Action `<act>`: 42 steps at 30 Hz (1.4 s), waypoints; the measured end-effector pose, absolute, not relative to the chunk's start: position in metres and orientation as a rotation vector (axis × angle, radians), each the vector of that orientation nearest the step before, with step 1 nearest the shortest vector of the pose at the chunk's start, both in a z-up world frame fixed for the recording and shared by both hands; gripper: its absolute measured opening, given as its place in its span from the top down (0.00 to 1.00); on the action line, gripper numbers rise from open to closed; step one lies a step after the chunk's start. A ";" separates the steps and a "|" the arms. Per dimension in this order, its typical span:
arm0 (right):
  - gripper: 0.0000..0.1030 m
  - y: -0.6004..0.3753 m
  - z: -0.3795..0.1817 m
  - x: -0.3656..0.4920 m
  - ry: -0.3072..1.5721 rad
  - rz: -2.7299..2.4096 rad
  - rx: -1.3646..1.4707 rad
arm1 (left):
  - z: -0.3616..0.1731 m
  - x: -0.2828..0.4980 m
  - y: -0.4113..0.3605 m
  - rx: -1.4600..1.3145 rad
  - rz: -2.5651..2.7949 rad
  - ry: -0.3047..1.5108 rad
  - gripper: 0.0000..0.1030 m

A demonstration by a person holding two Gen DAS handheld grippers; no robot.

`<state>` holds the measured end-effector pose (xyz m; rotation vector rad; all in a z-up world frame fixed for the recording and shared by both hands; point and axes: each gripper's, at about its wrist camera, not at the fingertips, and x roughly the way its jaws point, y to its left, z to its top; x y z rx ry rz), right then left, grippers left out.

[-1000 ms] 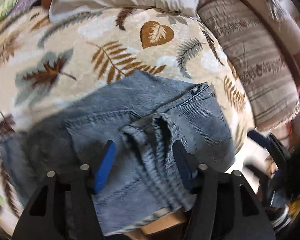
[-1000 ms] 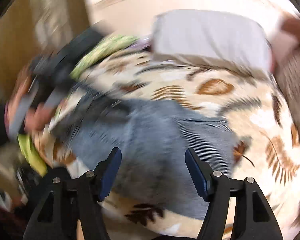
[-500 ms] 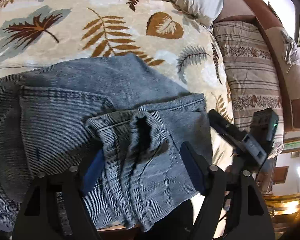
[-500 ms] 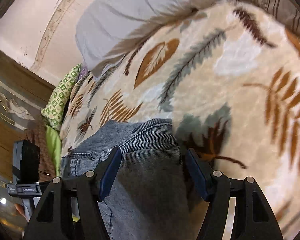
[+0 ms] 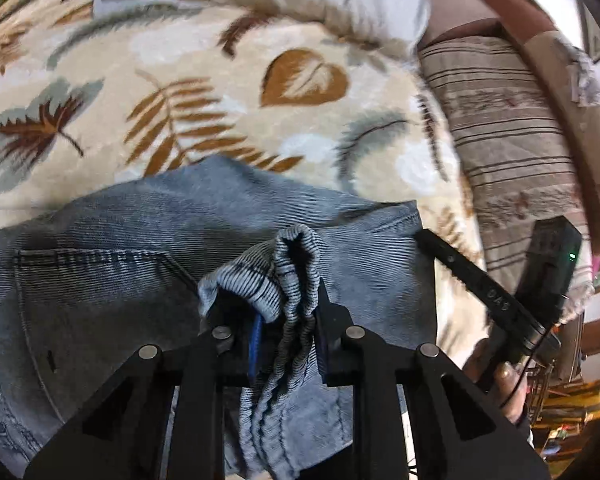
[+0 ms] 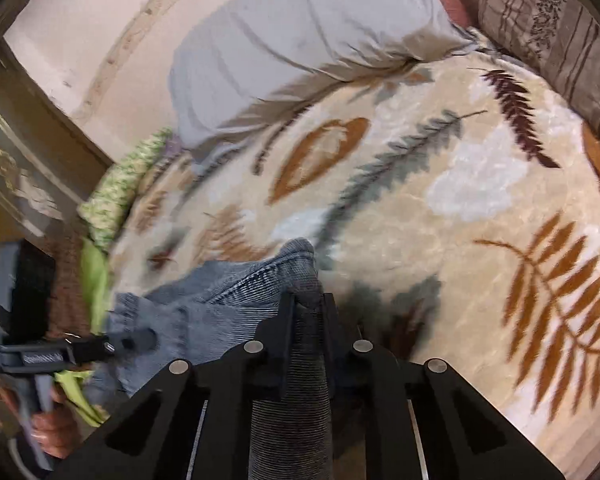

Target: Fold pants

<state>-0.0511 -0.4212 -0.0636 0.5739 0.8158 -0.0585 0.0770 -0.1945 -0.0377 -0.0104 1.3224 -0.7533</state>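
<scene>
Blue jeans (image 5: 112, 264) lie on a leaf-patterned blanket (image 5: 228, 92) on a bed. My left gripper (image 5: 284, 304) is shut on a bunched fold of the jeans' edge. My right gripper (image 6: 308, 304) is shut on another corner of the jeans (image 6: 236, 292), and denim runs back between its jaws. The right gripper also shows at the right of the left wrist view (image 5: 496, 296), at the jeans' right corner. The left gripper shows at the lower left of the right wrist view (image 6: 80, 350).
A grey pillow (image 6: 300, 40) lies at the head of the bed. A striped brown cushion (image 5: 512, 132) lies along the right side. A green patterned cloth (image 6: 116, 192) sits at the bed's left edge by a wooden wall.
Both grippers were open over the jeans and have shut on the denim. The fold in the left gripper now stands up between its jaws.
</scene>
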 end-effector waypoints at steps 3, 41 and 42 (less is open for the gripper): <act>1.00 -0.438 -0.077 -0.052 0.825 -0.114 0.598 | -0.060 0.085 -0.193 -0.017 -0.715 1.363 0.81; 0.87 -0.391 -0.080 -0.117 0.931 0.041 0.609 | -0.052 -0.005 -0.155 -0.055 -0.812 1.430 0.41; 0.87 -0.386 -0.073 -0.119 0.914 0.027 0.552 | -0.053 -0.008 -0.158 -0.010 -0.793 1.414 0.43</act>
